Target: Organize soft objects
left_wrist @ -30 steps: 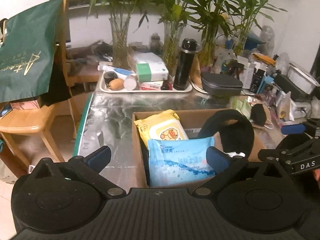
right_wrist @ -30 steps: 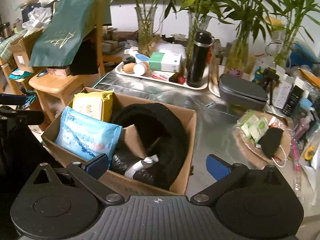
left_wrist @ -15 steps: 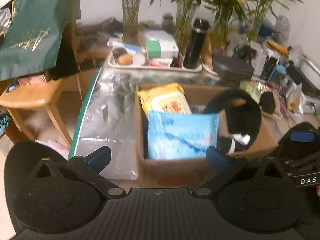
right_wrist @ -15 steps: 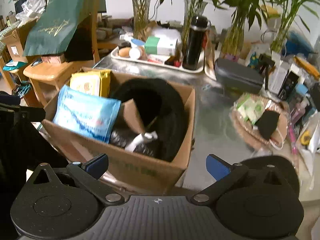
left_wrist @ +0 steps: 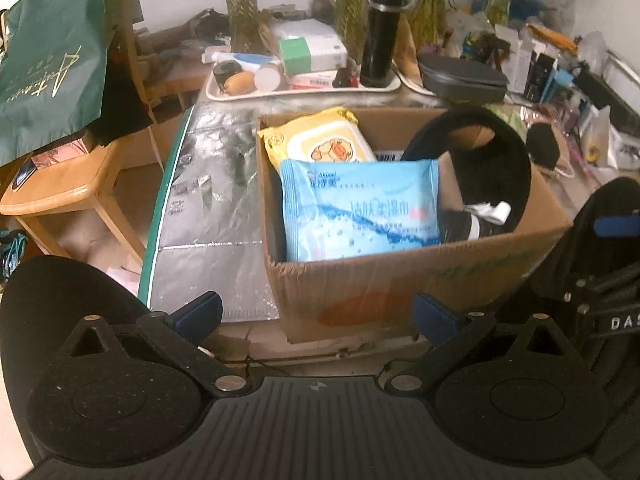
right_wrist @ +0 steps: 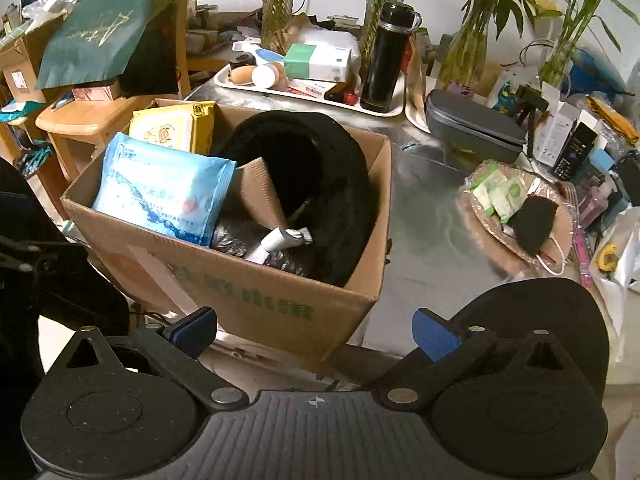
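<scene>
Left wrist: cardboard box (left_wrist: 400, 280) just beyond left hand-held gripper (left_wrist: 318, 314).

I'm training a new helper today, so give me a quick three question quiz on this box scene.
1. True or false: the blue wipes pack lies on the table outside the cardboard box.
2. What colour is the pack behind it? A yellow, B red, C green.
3. Fill in: both the left gripper and right gripper are ____.

Key: 1 false, it stands inside the box. 2 A, the yellow wipes pack. 3 open, holding nothing.
</scene>
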`<state>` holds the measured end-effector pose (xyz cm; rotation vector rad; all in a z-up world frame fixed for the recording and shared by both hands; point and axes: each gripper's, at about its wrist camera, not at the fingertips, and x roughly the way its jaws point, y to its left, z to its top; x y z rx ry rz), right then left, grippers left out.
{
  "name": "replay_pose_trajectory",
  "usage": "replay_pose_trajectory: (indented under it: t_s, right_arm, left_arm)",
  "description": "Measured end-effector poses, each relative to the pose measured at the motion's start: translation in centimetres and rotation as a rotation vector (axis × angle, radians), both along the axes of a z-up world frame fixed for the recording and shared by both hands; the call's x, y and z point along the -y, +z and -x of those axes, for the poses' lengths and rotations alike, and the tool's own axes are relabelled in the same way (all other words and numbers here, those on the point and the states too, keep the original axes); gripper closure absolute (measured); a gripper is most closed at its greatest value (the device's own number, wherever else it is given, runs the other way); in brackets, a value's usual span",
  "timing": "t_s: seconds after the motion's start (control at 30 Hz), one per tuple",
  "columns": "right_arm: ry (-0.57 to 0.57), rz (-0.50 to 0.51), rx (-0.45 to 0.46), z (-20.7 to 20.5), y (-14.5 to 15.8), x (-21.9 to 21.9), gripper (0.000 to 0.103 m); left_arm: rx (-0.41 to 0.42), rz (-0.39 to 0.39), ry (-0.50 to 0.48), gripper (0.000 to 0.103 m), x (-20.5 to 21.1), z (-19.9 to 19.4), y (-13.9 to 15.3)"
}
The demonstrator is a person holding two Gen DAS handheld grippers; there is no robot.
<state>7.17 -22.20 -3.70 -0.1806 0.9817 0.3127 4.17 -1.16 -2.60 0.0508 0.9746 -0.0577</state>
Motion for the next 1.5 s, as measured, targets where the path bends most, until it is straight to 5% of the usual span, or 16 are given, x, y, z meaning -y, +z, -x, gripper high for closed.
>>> replay_pose_trajectory:
  t_s: [1.5]
  right_arm:
    - [0.015, 0.009, -0.012, 0.4, -0.4, 0.0, 0.0]
  left_arm:
    - [-0.029, -0.047, -0.063, 0.0, 1.4, 0.3, -0.5]
